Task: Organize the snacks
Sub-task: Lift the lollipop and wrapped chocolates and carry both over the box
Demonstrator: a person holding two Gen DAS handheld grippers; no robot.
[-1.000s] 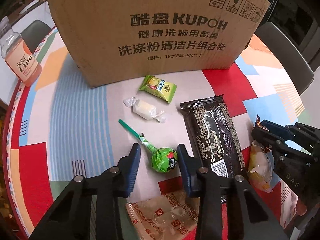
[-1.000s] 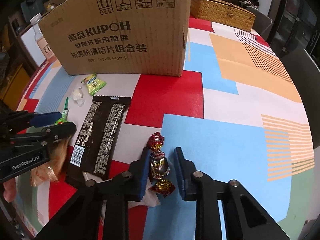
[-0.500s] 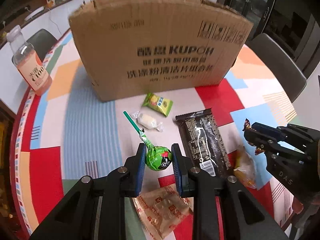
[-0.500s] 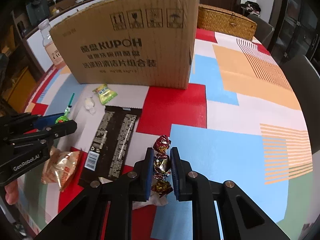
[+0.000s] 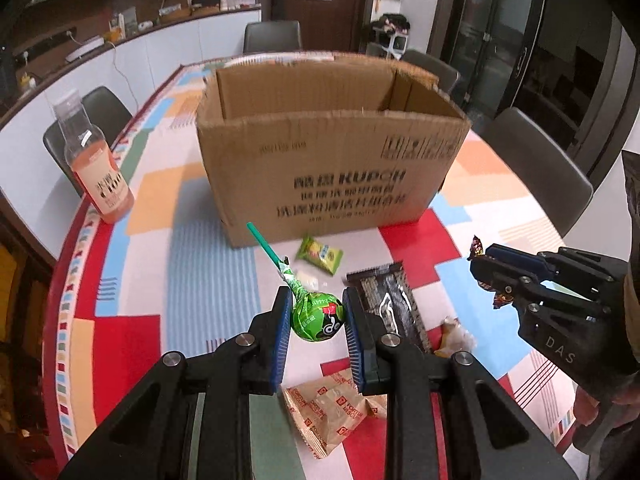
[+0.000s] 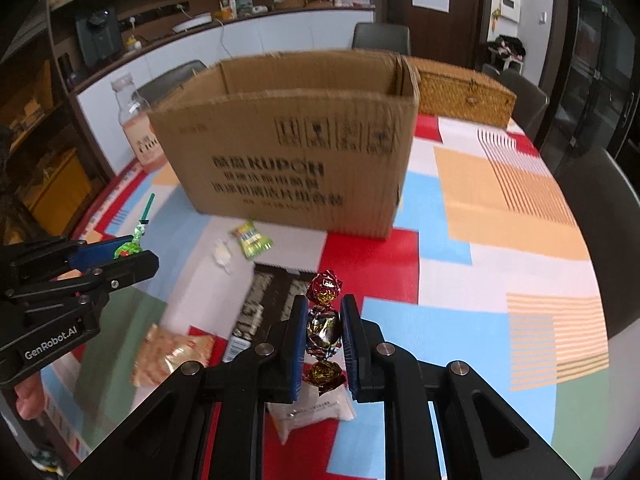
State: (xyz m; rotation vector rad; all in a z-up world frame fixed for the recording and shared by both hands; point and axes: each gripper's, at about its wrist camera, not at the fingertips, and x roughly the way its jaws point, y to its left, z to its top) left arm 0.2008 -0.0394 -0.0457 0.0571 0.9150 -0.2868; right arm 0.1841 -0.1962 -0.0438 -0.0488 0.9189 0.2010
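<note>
Just before big brown cardboard box: small green sweet packet. Left of box: orange drink bottle. Behind box: woven basket.

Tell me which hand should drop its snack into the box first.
Right, probably, though it's close. The right gripper holds the foil candy facing the box squarely; the left gripper grips the lollipop just as ready.

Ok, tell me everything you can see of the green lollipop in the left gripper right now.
The green lollipop has a round head in crinkled, shiny green wrapper with a black-and-white cartoon print and a touch of red. The wrapper twists shut at the neck, where a plain teal-green stick runs up and away to the left, toward the cardboard box. The left gripper has its blue-padded jaws shut on the head from both sides, holding it clear above the table; only the pads touch it.
</note>
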